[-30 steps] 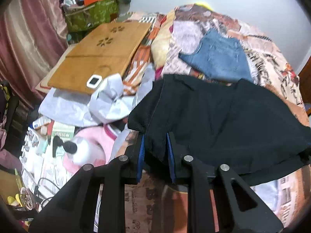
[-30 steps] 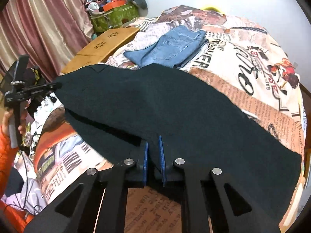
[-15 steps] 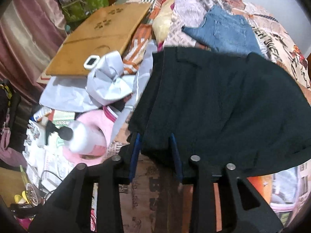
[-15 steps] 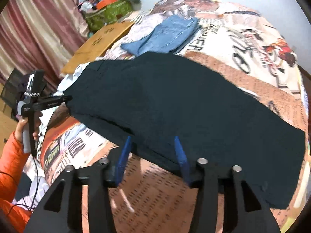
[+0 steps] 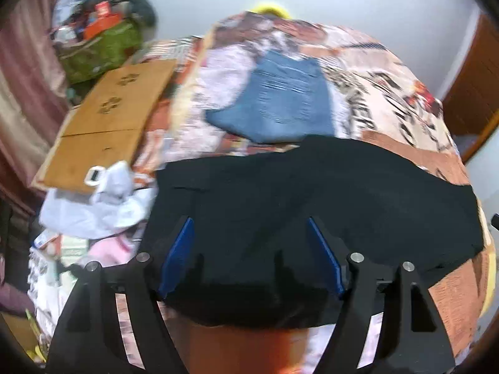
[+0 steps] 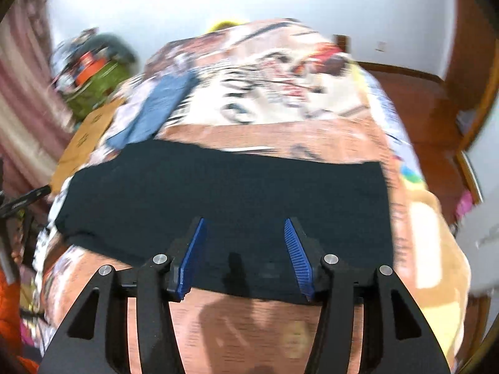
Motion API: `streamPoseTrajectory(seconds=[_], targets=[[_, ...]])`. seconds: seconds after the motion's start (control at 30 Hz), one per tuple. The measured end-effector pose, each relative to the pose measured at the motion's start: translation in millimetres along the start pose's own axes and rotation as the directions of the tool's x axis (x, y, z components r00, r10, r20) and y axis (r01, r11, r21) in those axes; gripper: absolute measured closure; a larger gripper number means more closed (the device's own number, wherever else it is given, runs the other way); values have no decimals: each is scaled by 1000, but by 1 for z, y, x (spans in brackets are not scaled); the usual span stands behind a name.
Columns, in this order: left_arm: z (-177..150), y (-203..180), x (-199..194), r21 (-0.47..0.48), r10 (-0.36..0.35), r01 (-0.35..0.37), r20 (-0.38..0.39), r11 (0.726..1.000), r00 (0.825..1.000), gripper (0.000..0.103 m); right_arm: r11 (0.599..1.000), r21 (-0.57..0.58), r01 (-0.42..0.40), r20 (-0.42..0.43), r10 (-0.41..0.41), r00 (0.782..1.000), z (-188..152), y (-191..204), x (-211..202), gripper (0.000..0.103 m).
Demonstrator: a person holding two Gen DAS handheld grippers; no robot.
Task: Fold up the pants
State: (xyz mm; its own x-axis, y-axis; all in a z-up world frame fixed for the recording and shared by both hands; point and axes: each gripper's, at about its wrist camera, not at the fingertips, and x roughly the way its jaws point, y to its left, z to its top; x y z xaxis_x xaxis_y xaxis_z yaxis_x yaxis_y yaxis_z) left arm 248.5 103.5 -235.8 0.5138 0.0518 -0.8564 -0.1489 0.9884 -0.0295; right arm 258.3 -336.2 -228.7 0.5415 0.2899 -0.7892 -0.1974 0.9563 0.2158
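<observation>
Dark folded pants (image 5: 312,205) lie flat across the printed bedspread (image 5: 421,155), a wide band from left to right (image 6: 224,199). My left gripper (image 5: 249,233) hangs over their near left edge, its blue-padded jaws opening wide, and the pads press on nothing. Over the near right edge is my right gripper (image 6: 244,233), open, with its pads clear of the cloth. Both views are blurred by motion.
Folded blue jeans (image 5: 277,106) lie on the bedspread (image 6: 280,118) behind the dark pants, seen also as blue jeans (image 6: 159,106). A wooden board (image 5: 106,118), white cloth (image 5: 103,199) and a green bag (image 5: 99,46) crowd the left side. A wooden floor (image 6: 414,93) lies right.
Both grippers let go of the dark pants and opened. The pants dropped flat on the bed, and both grippers pulled back from the near edge.
</observation>
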Motion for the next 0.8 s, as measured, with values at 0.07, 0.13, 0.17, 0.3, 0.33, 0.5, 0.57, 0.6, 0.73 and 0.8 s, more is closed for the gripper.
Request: streamPoseTrajectory(seconds=[0.07, 0.13, 0.17, 0.3, 0.33, 0.5, 0.57, 0.6, 0.73, 0.8], targets=[[2, -18, 9, 27, -27, 28, -25, 999, 999, 30, 999, 33, 38, 4, -38, 999, -4, -19, -3, 54], [5, -37, 21, 57, -48, 51, -52, 997, 997, 30, 996, 57, 71, -1, -71, 997, -7, -34, -2, 54], [5, -47, 29, 74, -56, 61, -73, 995, 996, 29, 994, 70, 84, -5, -84, 996, -8, -41, -1, 54], [-5, -85, 56, 139, -71, 95, -169, 986, 983, 29, 985, 133, 113, -29, -110, 994, -17, -67, 1, 54], [-8, -94, 59, 158, -66, 94, -173, 983, 983, 29, 982, 148, 114, -33, -111, 993, -21, -72, 0, 54], [-23, -118, 42, 245, -48, 82, -143, 966, 989, 29, 969, 221, 107, -59, -96, 994, -39, -88, -1, 54], [-30, -126, 34, 289, -49, 88, -141, 953, 989, 29, 963, 253, 95, -70, -80, 994, -46, -92, 0, 54], [-32, -129, 29, 308, -40, 80, -134, 948, 990, 29, 959, 269, 86, -71, -70, 995, -50, -92, 0, 54], [-27, -131, 19, 302, -42, 74, -111, 951, 993, 28, 944, 328, 38, -61, -19, 998, -63, -91, -1, 54], [-19, -133, 17, 286, -50, 74, -90, 955, 995, 21, 935, 354, 5, -59, 17, 998, -68, -88, -1, 53]])
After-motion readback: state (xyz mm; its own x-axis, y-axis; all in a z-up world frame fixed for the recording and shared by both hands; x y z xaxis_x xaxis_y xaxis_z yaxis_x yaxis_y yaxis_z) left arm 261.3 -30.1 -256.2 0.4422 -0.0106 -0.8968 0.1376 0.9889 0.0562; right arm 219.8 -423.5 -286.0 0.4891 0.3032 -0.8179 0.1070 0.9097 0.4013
